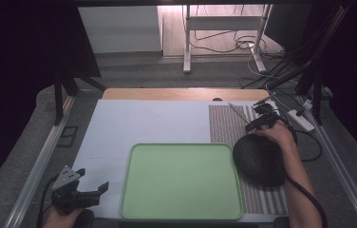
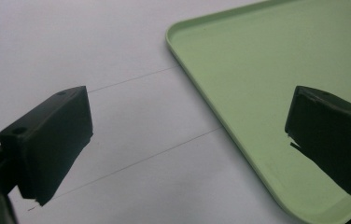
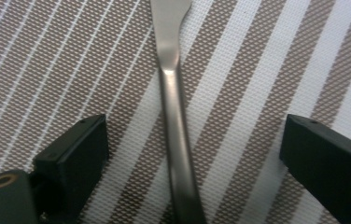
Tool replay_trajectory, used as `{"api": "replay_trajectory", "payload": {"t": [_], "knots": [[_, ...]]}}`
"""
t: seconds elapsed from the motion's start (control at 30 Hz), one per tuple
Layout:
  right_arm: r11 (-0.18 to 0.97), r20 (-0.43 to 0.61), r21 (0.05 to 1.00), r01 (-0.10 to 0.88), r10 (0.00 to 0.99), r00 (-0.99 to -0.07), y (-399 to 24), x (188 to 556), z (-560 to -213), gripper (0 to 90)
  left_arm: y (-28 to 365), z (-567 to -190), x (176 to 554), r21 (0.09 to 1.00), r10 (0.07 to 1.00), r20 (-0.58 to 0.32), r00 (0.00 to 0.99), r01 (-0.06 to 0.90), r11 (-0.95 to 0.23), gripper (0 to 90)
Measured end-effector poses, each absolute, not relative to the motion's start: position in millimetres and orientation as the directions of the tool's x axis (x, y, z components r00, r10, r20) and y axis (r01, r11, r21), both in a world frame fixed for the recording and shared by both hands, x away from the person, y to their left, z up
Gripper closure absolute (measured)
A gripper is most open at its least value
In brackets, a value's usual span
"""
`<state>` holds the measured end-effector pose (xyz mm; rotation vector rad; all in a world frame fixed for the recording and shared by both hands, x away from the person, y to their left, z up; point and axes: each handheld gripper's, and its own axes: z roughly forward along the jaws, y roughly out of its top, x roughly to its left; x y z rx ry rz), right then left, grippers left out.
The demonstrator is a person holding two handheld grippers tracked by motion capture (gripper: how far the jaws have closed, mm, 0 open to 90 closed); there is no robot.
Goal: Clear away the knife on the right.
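Your table holds: one green tray (image 1: 181, 183), bottom centre; one striped mat (image 1: 226, 124), right of centre; one dark bowl (image 1: 258, 159) on the mat, touching the tray's right edge; one thin metal utensil (image 1: 237, 111), upper right. Your right gripper (image 1: 262, 118) sits over the mat by the utensil. Your left gripper (image 1: 93, 179) rests at lower left, jaws apart.

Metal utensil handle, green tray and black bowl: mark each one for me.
Metal utensil handle (image 3: 176, 126): right gripper view, mid-shaft, between the open jaws.
Green tray (image 1: 181, 183): high view, bare middle of its floor.
Black bowl (image 1: 257, 159): high view, middle of its dark rounded surface, on the striped mat.
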<state>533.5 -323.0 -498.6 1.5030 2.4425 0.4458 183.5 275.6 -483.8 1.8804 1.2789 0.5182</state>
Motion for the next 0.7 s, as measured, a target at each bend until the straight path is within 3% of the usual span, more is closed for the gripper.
{"api": "replay_trajectory", "payload": {"t": [0.03, 0.1, 0.2, 0.23, 0.27, 0.33, 0.37, 0.4, 0.7], "knots": [[0.447, -0.049, 0.376, 0.812, 0.884, -0.465, -324.0, 533.3, -496.9, 18.1, 275.5, -483.8, 183.5, 0.789, 0.908, -0.093, 0.408, 0.587, -0.183, 1.6], [0.449, -0.052, 0.376, 0.811, 0.884, -0.465, -324.5, 533.4, -495.9, 21.2, 275.2, -483.8, 183.5, 0.788, 0.908, -0.091, 0.409, 0.587, -0.185, 1.6], [0.453, -0.047, 0.393, 0.8, 0.879, -0.475, -325.2, 533.8, -492.3, 40.4, 275.1, -483.7, 183.5, 0.789, 0.908, -0.09, 0.409, 0.586, -0.186, 1.6], [0.471, -0.043, 0.388, 0.792, 0.868, -0.496, -324.1, 534.5, -491.0, 50.5, 275.0, -483.8, 183.5, 0.788, 0.908, -0.09, 0.409, 0.586, -0.186, 1.7], [0.471, -0.043, 0.388, 0.792, 0.868, -0.496, -324.1, 534.5, -491.0, 50.5, 275.0, -483.8, 183.6, 0.788, 0.908, -0.089, 0.409, 0.587, -0.187, 1.7], [0.496, -0.04, 0.39, 0.775, 0.85, -0.525, -321.6, 533.4, -489.4, 72.5, 274.9, -483.7, 183.5, 0.788, 0.908, -0.088, 0.409, 0.587, -0.188, 1.7], [0.496, -0.04, 0.39, 0.775, 0.85, -0.525, -321.6, 533.4, -489.4, 72.5, 274.9, -483.7, 183.4, 0.788, 0.908, -0.087, 0.409, 0.586, -0.189, 1.7], [0.502, -0.023, 0.389, 0.773, 0.844, -0.537, -321.4, 533.2, -489.0, 79.2, 274.9, -483.7, 183.3, 0.788, 0.908, -0.086, 0.409, 0.586, -0.189, 1.7], [0.471, 0.052, 0.405, 0.784, 0.844, -0.534, -330.1, 536.0, -489.1, 80.0, 275.3, -483.7, 183.1, 0.789, 0.908, -0.088, 0.41, 0.584, -0.188, 1.7]]}}
